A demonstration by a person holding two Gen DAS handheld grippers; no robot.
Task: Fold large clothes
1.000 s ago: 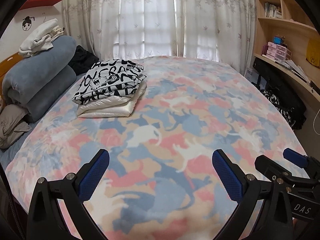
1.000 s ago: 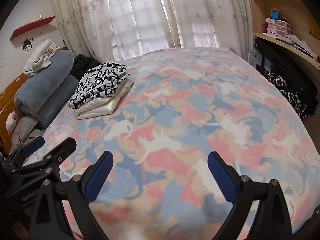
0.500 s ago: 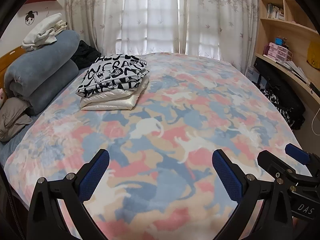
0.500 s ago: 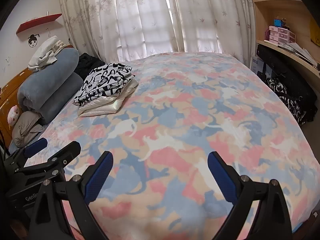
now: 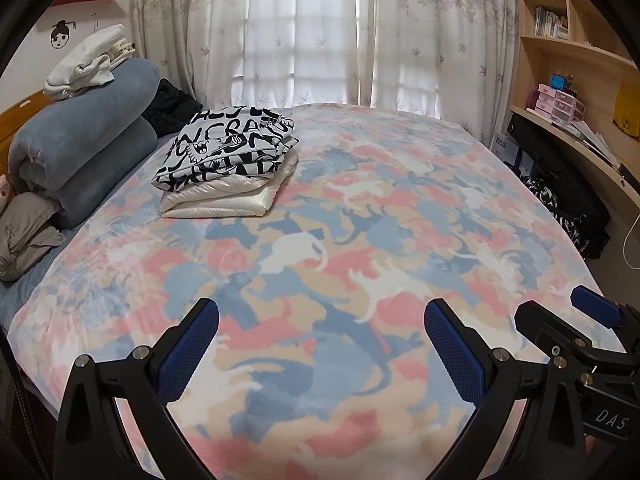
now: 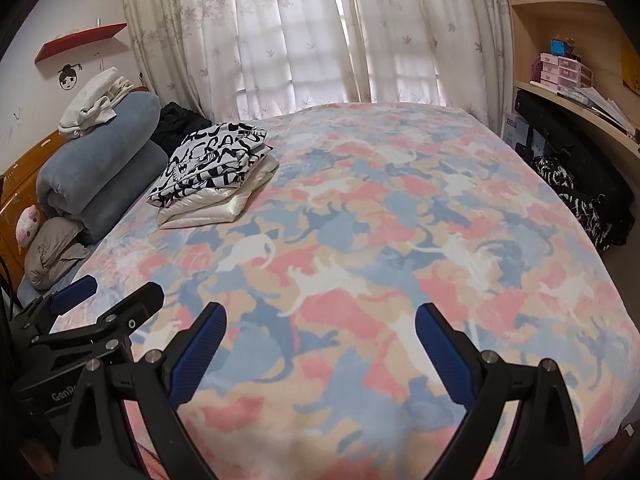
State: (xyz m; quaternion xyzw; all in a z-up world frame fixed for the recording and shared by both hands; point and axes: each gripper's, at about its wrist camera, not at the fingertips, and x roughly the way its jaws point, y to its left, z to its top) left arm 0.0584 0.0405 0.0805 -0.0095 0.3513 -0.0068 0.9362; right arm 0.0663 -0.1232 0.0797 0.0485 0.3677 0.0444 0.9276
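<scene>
A folded black-and-white lettered garment (image 5: pixel 228 148) (image 6: pixel 214 164) lies on top of a folded shiny cream garment (image 5: pixel 224 200) (image 6: pixel 208 210) at the far left of the bed. My left gripper (image 5: pixel 320 340) is open and empty above the near edge of the bed. My right gripper (image 6: pixel 320 340) is open and empty beside it, to its right. The right gripper also shows in the left wrist view (image 5: pixel 576 328); the left gripper shows in the right wrist view (image 6: pixel 104 300). Both are far from the folded stack.
The bed (image 5: pixel 400 240) is covered by a pink, blue and cream cat-print blanket. A rolled blue duvet (image 5: pixel 84 140) with white clothes on top sits at the headboard, left. A wooden desk and shelves (image 5: pixel 580 132) with a dark garment pile (image 5: pixel 560 204) stand right.
Both grippers have risen and pulled back from the bed, so more of its near edge and the room shows. Both stay open and empty.
</scene>
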